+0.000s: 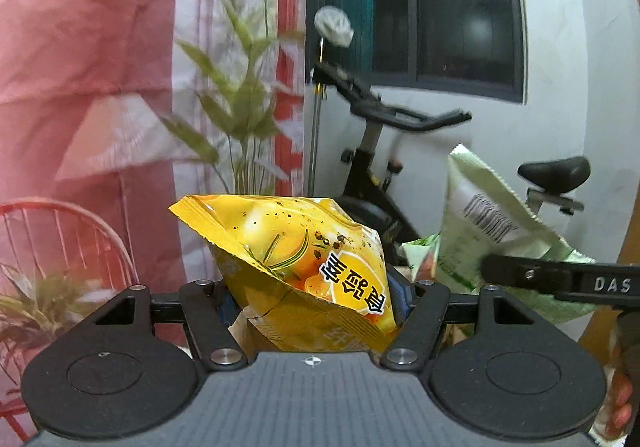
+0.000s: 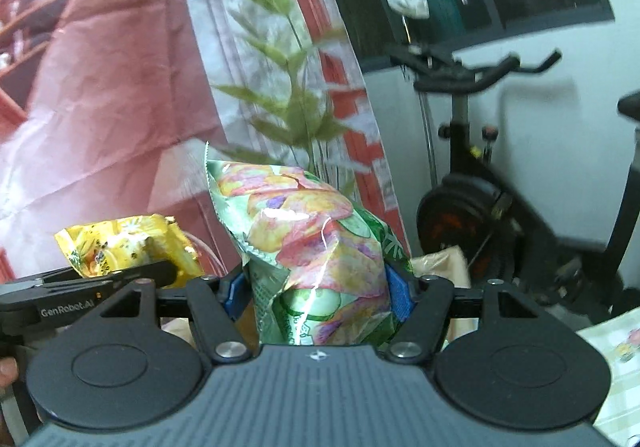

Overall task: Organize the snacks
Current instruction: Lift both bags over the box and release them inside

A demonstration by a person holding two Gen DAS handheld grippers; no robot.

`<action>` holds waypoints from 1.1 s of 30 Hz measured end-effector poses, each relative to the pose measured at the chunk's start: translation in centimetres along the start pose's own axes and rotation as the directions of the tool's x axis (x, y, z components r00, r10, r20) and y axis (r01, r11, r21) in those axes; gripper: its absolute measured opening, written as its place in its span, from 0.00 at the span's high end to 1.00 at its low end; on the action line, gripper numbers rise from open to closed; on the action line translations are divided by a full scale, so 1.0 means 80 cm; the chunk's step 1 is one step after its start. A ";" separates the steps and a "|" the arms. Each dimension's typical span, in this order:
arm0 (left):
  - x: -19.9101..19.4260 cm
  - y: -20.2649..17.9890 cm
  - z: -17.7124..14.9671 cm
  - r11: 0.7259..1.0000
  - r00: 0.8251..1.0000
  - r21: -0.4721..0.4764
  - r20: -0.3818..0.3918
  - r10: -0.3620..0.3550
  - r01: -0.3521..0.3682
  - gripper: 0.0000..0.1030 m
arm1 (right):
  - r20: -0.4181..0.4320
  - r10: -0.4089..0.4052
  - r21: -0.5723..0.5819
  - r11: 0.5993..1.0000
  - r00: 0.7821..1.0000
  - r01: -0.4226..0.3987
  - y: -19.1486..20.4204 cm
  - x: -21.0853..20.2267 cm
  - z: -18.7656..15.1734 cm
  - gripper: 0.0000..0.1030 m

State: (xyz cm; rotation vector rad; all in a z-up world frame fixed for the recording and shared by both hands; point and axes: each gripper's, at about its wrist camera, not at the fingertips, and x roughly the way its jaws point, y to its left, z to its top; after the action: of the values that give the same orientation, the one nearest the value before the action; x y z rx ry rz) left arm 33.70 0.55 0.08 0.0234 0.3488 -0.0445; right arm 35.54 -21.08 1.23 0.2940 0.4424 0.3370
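My left gripper (image 1: 316, 299) is shut on a yellow snack bag (image 1: 296, 247) with dark lettering, held up in the air; its blue pads press the bag from both sides. My right gripper (image 2: 318, 295) is shut on a green chip bag (image 2: 316, 247) printed with chips and cucumber slices. In the left wrist view the green chip bag (image 1: 492, 231) shows its barcode side at the right, with the right gripper's black finger across it. In the right wrist view the yellow snack bag (image 2: 128, 247) sits at the left, above the left gripper's black body.
A black exercise bike (image 1: 384, 151) stands against the white wall under a dark window. A tall green plant (image 1: 244, 95) and a red-and-white curtain (image 1: 80, 67) fill the left. A red wire chair (image 1: 60, 239) is low left. A patterned tablecloth (image 2: 616, 359) shows at bottom right.
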 end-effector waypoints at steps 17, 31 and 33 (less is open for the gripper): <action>-0.027 0.028 -0.042 0.999 0.996 -0.031 -0.085 0.008 -0.011 0.14 | -0.059 -0.043 -0.075 0.996 0.997 0.038 0.001 -0.031 -0.027 0.11; -0.129 0.015 -0.083 1.000 0.997 -0.013 -0.073 0.021 -0.022 0.14 | -0.051 -0.026 -0.163 0.986 0.998 0.017 0.017 -0.136 -0.093 0.11; -0.137 0.014 -0.093 1.000 0.996 -0.014 -0.084 0.022 -0.023 0.14 | -0.053 -0.027 -0.157 0.987 0.998 0.019 0.015 -0.148 -0.106 0.10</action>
State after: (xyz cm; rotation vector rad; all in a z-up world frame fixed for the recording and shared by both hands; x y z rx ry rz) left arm 20.92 2.33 -3.16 0.0141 0.4327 -0.0190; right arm 21.23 -22.77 -1.36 0.1264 0.4702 0.3558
